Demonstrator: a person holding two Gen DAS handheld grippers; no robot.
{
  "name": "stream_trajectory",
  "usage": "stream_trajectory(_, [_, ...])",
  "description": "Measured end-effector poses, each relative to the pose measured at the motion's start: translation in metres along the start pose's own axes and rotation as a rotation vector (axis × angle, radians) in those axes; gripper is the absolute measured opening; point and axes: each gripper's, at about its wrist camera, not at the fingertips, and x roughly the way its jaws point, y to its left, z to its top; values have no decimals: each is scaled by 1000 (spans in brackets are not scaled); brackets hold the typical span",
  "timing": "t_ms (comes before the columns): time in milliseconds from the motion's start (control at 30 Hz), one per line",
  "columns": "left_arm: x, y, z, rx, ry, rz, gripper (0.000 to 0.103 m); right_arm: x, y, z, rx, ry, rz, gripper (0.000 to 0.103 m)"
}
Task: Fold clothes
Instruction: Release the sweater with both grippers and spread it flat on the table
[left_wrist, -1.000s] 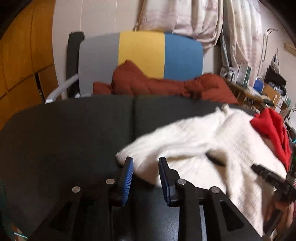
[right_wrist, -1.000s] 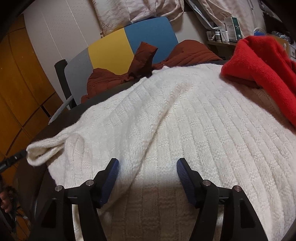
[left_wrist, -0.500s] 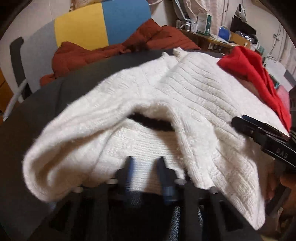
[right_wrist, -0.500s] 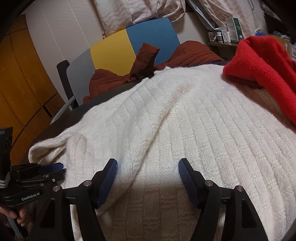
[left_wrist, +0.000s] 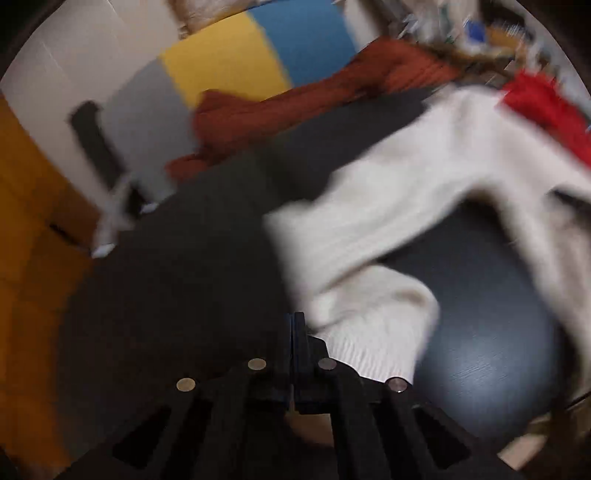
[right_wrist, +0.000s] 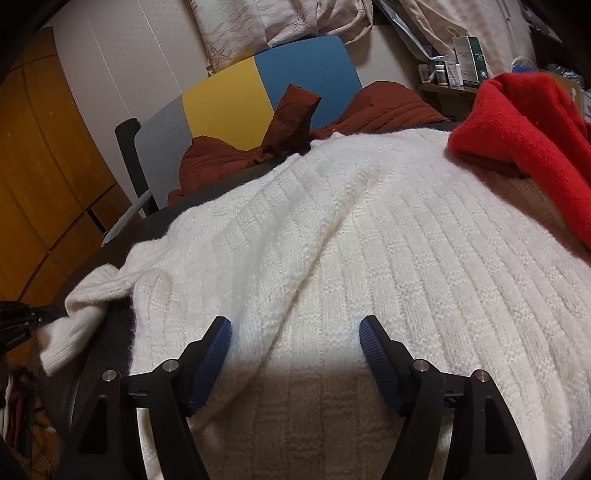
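A white knit sweater (right_wrist: 388, 258) lies spread over a dark round table (left_wrist: 480, 332). In the blurred left wrist view one white sleeve (left_wrist: 369, 240) is lifted and stretched toward the left, its ribbed cuff (left_wrist: 373, 350) hanging beside my left gripper (left_wrist: 294, 321). The left jaws are pressed together; whether cloth is pinched between them cannot be told. My right gripper (right_wrist: 295, 332) is open, its blue pads low over the sweater's body. The sleeve cuff (right_wrist: 70, 332) also shows at the left of the right wrist view.
A red garment (right_wrist: 524, 129) lies on the sweater's far right. A rust-brown garment (right_wrist: 295, 122) is draped on a grey, yellow and blue chair (right_wrist: 240, 99) behind the table. Wooden cabinets (right_wrist: 44, 166) stand at left, a cluttered shelf (right_wrist: 458, 70) at back right.
My left gripper has shut and pulled back to the left, dragging the sweater's sleeve out over the table edge. My right gripper has stayed open in place.
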Motion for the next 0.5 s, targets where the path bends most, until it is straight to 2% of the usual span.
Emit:
stream_trajectory(167, [6, 67, -6, -55, 28, 192, 2, 0, 1, -1, -1, 0, 0, 74])
stream_trajectory(200, [8, 66, -5, -60, 24, 191, 2, 0, 1, -1, -2, 1, -1, 75])
stream_trajectory(500, [16, -13, 15, -84, -60, -21, 6, 2, 9, 6, -32, 40, -41, 76])
